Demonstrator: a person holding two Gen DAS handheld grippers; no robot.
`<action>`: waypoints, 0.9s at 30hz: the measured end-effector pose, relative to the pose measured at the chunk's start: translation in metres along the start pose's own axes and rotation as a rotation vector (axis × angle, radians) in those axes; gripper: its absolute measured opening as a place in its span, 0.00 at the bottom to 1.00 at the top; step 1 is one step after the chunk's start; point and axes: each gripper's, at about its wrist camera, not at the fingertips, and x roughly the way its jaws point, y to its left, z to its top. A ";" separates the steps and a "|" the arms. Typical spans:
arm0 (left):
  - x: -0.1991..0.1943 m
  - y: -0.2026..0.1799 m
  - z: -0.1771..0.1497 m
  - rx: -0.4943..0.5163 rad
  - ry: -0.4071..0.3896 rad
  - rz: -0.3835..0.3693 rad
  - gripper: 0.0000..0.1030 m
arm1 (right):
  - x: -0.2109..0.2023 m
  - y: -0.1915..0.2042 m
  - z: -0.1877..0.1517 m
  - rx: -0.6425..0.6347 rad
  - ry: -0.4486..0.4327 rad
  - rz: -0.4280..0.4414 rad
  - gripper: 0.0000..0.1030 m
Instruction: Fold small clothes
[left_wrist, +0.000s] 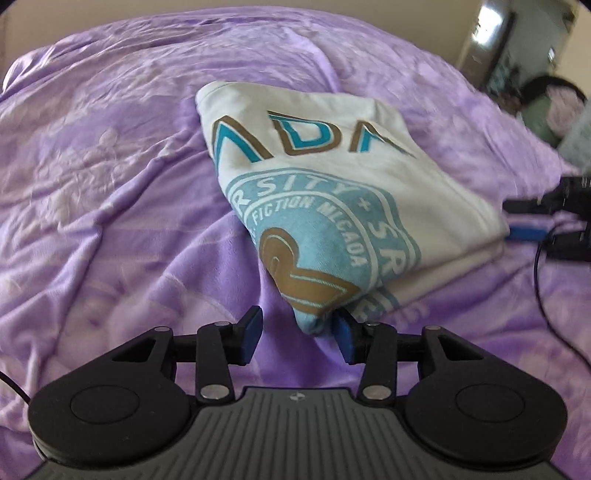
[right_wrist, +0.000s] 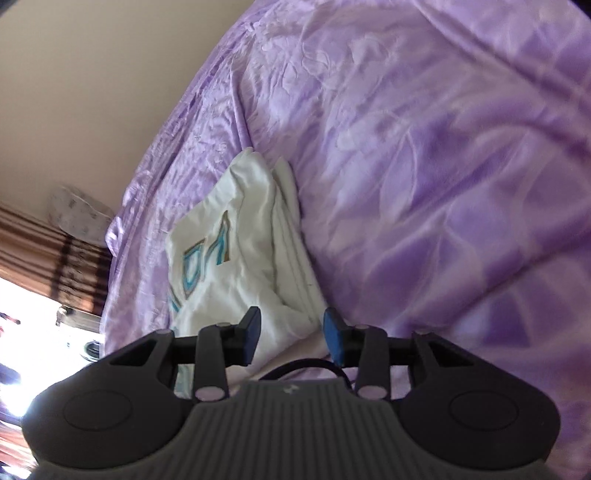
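Note:
A folded white T-shirt (left_wrist: 332, 192) with teal and gold print lies on the purple bedspread (left_wrist: 110, 166). My left gripper (left_wrist: 299, 334) stands open around the shirt's near corner; the cloth rests against the right-hand pad, and the left-hand pad is clear of it. My right gripper (left_wrist: 511, 219) shows at the shirt's right corner, its blue pad beside the folded edge. In the right wrist view the shirt (right_wrist: 229, 258) lies tilted, and its layered edge reaches between the open fingers of my right gripper (right_wrist: 293, 336) without being pinched.
A black cable (left_wrist: 543, 288) trails over the bedspread at the right. Dark and green bundles (left_wrist: 543, 110) sit past the bed's far right corner. A beige wall (right_wrist: 92, 92) and a bright curtained window (right_wrist: 40, 258) border the bed.

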 end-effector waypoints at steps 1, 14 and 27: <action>0.001 0.001 0.000 -0.008 -0.003 0.003 0.50 | 0.004 -0.001 0.000 0.006 0.006 0.002 0.34; -0.004 -0.001 0.001 -0.028 0.025 -0.009 0.06 | -0.013 0.021 -0.004 -0.168 -0.115 -0.049 0.05; -0.019 0.026 -0.019 -0.142 0.092 -0.001 0.00 | 0.014 0.001 -0.020 -0.202 -0.057 -0.161 0.11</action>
